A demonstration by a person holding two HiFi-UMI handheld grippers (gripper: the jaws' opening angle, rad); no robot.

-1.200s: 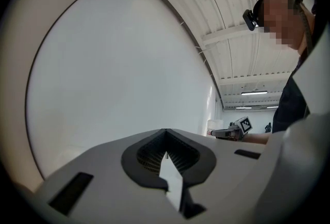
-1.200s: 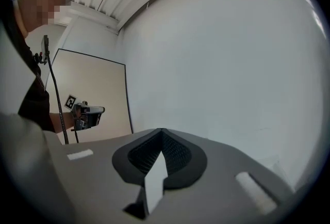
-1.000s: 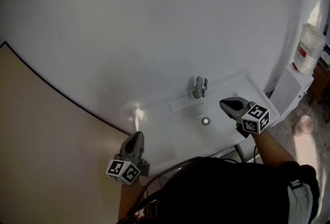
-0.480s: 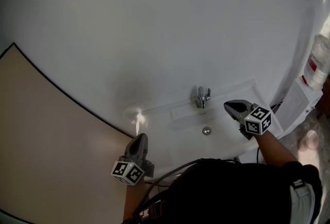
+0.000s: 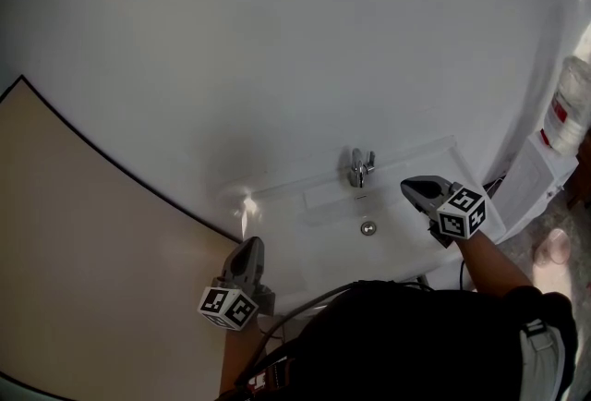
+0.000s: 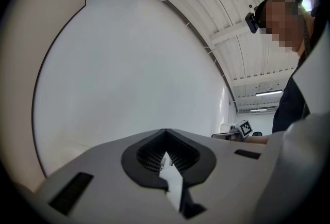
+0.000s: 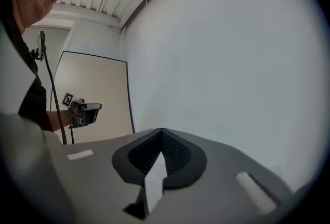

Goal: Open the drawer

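Nothing's really started yet imo, this looks like the approach step. Both tools are up at basin height: the left gripper (image 5: 247, 244) by the front-left corner of the white sink (image 5: 314, 224), the right gripper (image 5: 407, 188) over its right side, just past the faucet (image 5: 358, 168). Both have their jaws pinched together on nothing. I can't spot the drawer in any of the 3 views. My guess is it's under the sink, hidden by the person's body. Next: lower 1 gripper, find the handle, spread the jaws.
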